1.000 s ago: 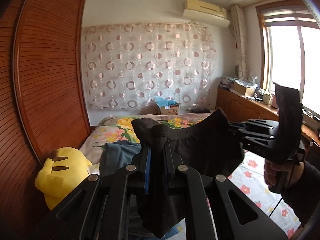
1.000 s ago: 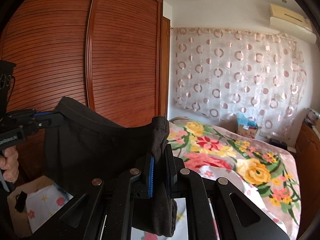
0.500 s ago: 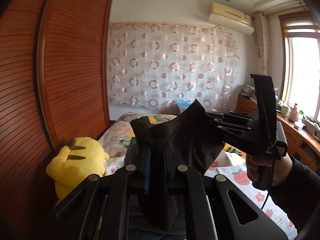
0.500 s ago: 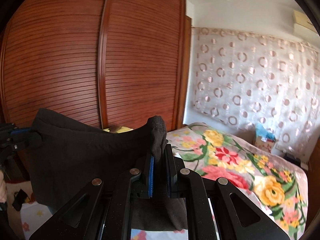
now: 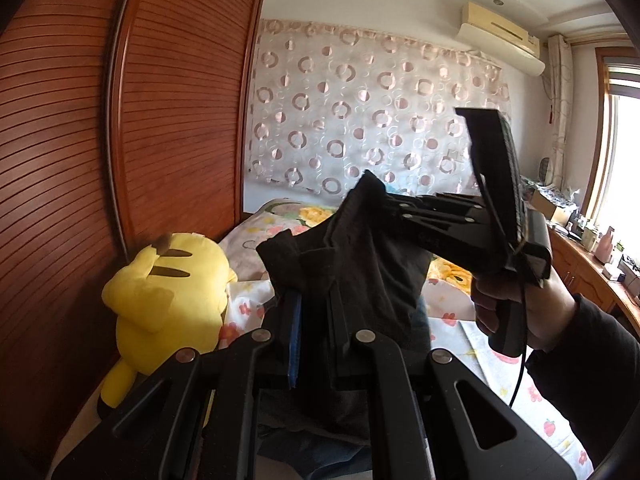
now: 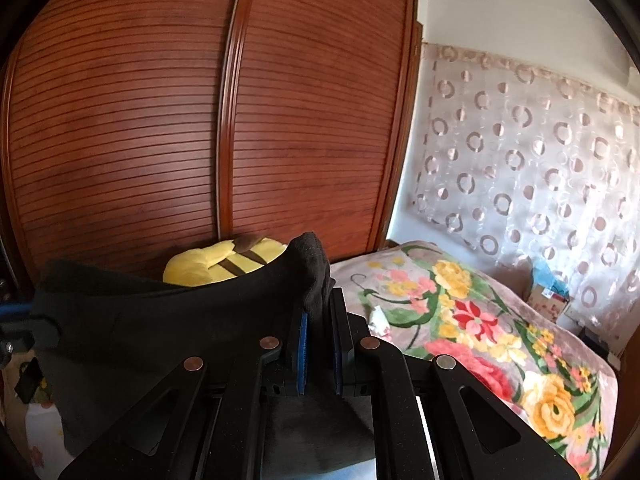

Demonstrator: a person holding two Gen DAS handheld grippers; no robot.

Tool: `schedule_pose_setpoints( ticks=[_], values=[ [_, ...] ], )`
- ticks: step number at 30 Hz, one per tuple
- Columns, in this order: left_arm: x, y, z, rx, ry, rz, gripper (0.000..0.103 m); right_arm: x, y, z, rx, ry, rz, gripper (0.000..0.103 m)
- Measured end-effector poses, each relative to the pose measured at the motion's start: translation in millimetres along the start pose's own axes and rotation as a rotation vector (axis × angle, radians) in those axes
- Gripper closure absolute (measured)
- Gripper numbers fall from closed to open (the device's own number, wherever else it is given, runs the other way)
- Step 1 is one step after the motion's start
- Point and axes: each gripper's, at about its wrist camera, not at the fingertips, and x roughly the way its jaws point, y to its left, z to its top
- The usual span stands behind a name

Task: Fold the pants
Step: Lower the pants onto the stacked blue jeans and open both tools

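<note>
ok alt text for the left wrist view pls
The left gripper is shut on black fabric pants, whose other end the right gripper holds up beside it. A yellow plush toy lies on the floral bed behind.

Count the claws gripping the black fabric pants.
2. The left claw pinches one bunched edge of the black fabric pants; the right claw clamps the other edge.

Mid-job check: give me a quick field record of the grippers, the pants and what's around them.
left gripper: shut on the black pants
right gripper: shut on the same pants, seen from the left wrist view too
pants: held up off the bed, hanging between the grippers
nearby: yellow plush toy beside the wooden wardrobe
fold: not yet laid down
</note>
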Motion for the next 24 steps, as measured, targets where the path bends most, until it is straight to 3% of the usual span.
schedule_pose_setpoints(
  ticks=[5,6,9,10,12,19,24],
  values=[
    [8.6,7.9,-6.3,-0.018,0.04,0.028,0.091,9.7,-1.5,-4.6,0.02,0.054,0.009,0.093],
    [10.3,9.9,-7.1,-0.022,0.051,0.032,0.09,9.4,-3.2,-5.7,0.029,0.066,0.007,0.085],
    [10.5,10.9,-7.9,-0.015,0.062,0.038,0.071,-0.9,-11.6,-6.4,0.067,0.073,-0.002,0.072],
    [9.5,10.0,-7.7,-0.011,0.062,0.037,0.061,-8.5,-16.0,-7.3,0.087,0.066,0.0,0.071],
    [6.5,7.5,-8.7,0.001,0.055,0.031,0.054,-23.1,-20.4,-9.1,0.1,0.051,-0.004,0.071],
    [13.5,-4.9,-18.5,0.044,0.086,0.007,0.053,-64.0,-27.4,-33.8,0.138,0.041,0.054,0.071],
    [23.5,-11.6,-31.1,0.065,0.14,0.014,0.053,-46.1,-34.8,-41.3,0.155,0.108,0.017,0.071]
  ],
)
